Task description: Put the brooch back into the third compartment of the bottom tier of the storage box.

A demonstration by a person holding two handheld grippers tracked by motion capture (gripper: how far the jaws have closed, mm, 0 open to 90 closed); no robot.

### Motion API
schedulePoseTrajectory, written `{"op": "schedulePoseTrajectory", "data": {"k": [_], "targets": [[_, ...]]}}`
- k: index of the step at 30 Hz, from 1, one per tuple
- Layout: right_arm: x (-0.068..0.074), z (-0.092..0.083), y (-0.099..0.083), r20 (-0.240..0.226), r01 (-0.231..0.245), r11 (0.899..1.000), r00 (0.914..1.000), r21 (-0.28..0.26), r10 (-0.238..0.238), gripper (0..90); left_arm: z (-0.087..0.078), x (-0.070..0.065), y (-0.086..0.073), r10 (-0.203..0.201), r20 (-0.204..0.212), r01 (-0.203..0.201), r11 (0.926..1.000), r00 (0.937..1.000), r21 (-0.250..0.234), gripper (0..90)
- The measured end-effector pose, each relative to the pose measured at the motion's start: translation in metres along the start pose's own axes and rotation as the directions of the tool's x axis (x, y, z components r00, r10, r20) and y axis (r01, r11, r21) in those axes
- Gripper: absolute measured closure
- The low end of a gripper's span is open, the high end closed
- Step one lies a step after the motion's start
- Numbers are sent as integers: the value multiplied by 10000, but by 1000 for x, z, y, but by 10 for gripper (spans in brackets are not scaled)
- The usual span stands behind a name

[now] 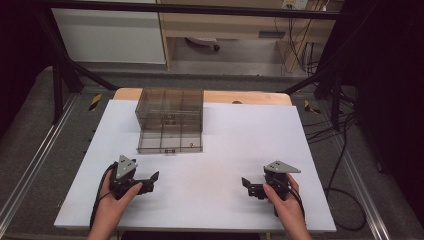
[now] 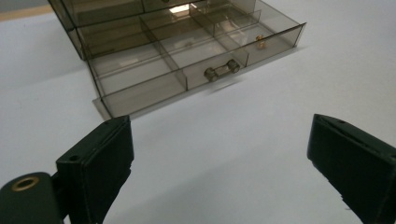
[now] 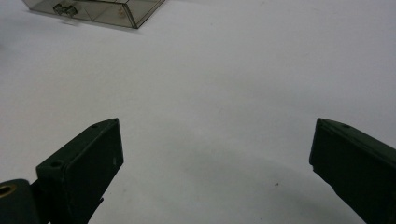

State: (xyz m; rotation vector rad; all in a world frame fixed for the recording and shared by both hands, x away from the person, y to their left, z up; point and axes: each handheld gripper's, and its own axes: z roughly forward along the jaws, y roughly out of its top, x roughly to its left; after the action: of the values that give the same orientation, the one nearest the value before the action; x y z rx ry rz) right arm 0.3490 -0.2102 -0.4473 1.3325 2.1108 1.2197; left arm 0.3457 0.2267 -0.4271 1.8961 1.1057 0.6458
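No readable text, no labels, no brands, no numbers on anything in view

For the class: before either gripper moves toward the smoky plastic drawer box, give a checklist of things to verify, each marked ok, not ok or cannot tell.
1. Left gripper open, holding nothing: ok.
2. Right gripper open, holding nothing: ok.
3. Drawer pulled out of the box, compartments exposed: ok.
4. Drawer handle visible and unobstructed: ok.
5. Table bare between the grippers and the drawer: ok.
6. What the small brass piece in the drawer is: cannot tell.
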Motion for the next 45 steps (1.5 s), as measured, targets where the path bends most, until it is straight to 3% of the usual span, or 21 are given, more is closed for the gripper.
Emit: {"op": "schedulePoseTrajectory", "data": {"k": [3,8,15,25,37,45], "targets": [[-1,1,-1,35,-31,9999,10000,117,30,37,2,-3,4,-637,541,629,9979,9965,151,80],[-2,1,-2,41,-133,9997,9999,181,133,37,5,-5,10,-407,390,393,9986,9984,366,84],[0,3,-1,68,252,9993,9997,289,-254,35,12,-5,12,-77,235,59,9971,9997,754,90],[-1,1,0,71,344,9991,9994,258,-345,33,11,0,33,-601,59,597,9966,9982,564,95],[1,1,3,84,706,9972,9975,245,-708,33,11,-1,55,-534,-115,540,9971,9985,544,108],[0,-3,5,59,730,9973,9973,27,-730,32,20,-3,57,-613,-124,621,9953,9980,740,121]]}}
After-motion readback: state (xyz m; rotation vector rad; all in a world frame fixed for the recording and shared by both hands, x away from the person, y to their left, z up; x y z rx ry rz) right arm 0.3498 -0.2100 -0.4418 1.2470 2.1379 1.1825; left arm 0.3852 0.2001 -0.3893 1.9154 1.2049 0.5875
